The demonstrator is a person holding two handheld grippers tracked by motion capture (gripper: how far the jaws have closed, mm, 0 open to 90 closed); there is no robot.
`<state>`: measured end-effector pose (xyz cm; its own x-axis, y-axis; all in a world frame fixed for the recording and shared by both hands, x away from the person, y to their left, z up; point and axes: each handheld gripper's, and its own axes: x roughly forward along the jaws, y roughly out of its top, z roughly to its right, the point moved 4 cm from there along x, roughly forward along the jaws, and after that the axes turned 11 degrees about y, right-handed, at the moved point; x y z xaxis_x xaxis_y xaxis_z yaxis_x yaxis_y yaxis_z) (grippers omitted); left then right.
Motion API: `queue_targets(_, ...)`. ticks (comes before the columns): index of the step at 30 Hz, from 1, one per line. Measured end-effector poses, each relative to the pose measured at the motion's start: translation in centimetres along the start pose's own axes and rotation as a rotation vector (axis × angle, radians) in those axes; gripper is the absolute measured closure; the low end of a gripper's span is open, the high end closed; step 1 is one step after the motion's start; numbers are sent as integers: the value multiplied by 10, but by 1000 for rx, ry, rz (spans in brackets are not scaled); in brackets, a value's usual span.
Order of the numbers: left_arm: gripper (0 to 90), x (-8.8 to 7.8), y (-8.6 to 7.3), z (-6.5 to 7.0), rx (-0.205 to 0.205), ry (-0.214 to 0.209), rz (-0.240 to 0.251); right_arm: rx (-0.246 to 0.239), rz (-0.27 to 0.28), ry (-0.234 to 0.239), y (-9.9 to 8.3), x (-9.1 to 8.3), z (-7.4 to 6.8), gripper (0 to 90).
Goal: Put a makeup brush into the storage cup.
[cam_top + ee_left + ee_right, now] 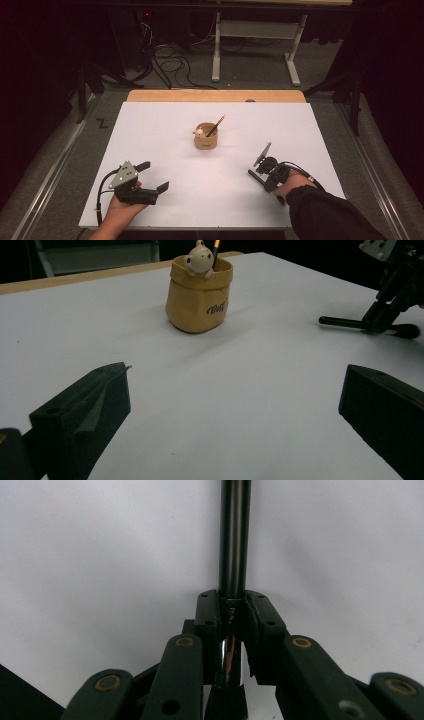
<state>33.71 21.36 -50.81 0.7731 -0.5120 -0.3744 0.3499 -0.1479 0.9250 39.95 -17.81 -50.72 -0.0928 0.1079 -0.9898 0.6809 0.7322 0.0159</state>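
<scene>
Left gripper [156, 176]: black body with two blocky, wedge-shaped black jaws. A grey three-cornered plate with small dark fastener holes is mounted on top. A black cable loops from its left side toward the near table edge. The left forearm is bare.

Right gripper [233, 611]: black linkage arms carrying brass-coloured pivot rivets and small round holes, and a grey plate on its far side. A black cable trails along the right arm, which wears a black long sleeve [330, 215].

1 tan fabric pen cup [205, 139] is standing mid-sheet on the white table cover [165, 130], carrying 1 small bear figure [199, 132] and 1 pencil [216, 126] leaning rightward. Cables [172, 64] are lying on the floor beyond.
</scene>
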Motion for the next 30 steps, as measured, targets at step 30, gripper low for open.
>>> queue_targets(30, 8, 3, -2, 2, 2, -4, -13, 7, 158, 14, 0, -31, -4, 789)
